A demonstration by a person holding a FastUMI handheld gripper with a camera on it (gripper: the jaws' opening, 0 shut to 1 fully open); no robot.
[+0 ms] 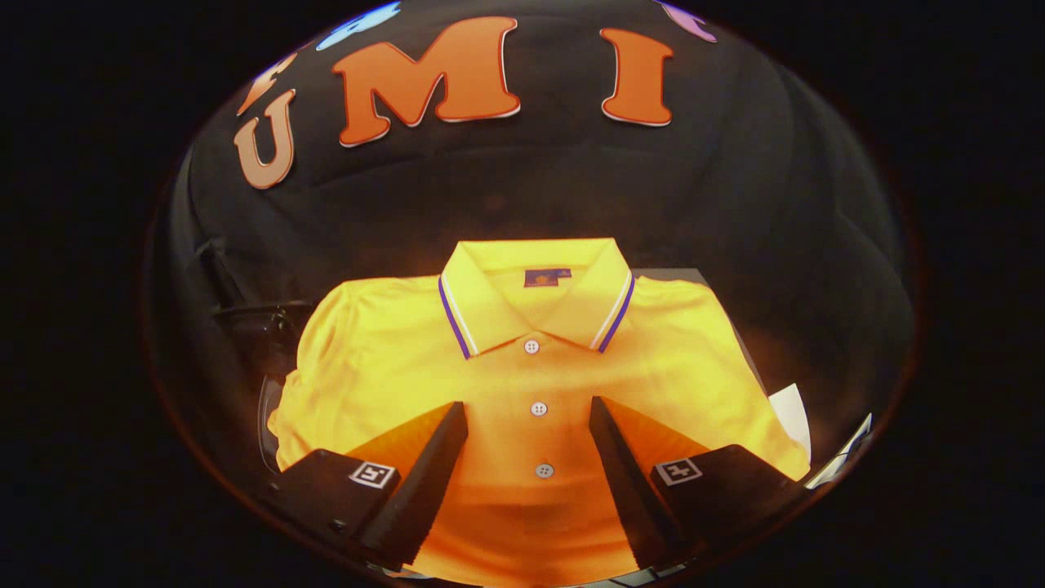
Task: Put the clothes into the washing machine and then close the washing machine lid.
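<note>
So: gripper (528,420) is spread wide, nothing pinched, hanging over the shirt (531,384). Shirt lies flat and face-up, directly below and ahead of the fingers (424,474). Its button placket runs right up the gap between them; the lower two buttons (539,408) sit between the fingers, the top one just beyond the tips. Collar (535,298) lies further out, toward the booth wall. Can't tell whether the fingers touch the fabric or hover just above it.

Shirt: yellow-orange polo, fine knit, soft matte look, slight wrinkles at the shoulder on the left. Collar is folded down, edged with a white and purple stripe, small purple label (546,278) inside the neck. Buttons are small, round, white.

Fingers: black, wedge-shaped, tapering to the tips, inner faces ribbed. Each carries a square black-and-white marker (371,474) on its upper block.

Shirt rests on a dark surface; a white sheet (793,416) pokes out beyond its edge at right. A dark rounded object (261,327), unclear what, sits left of the shirt.
</note>
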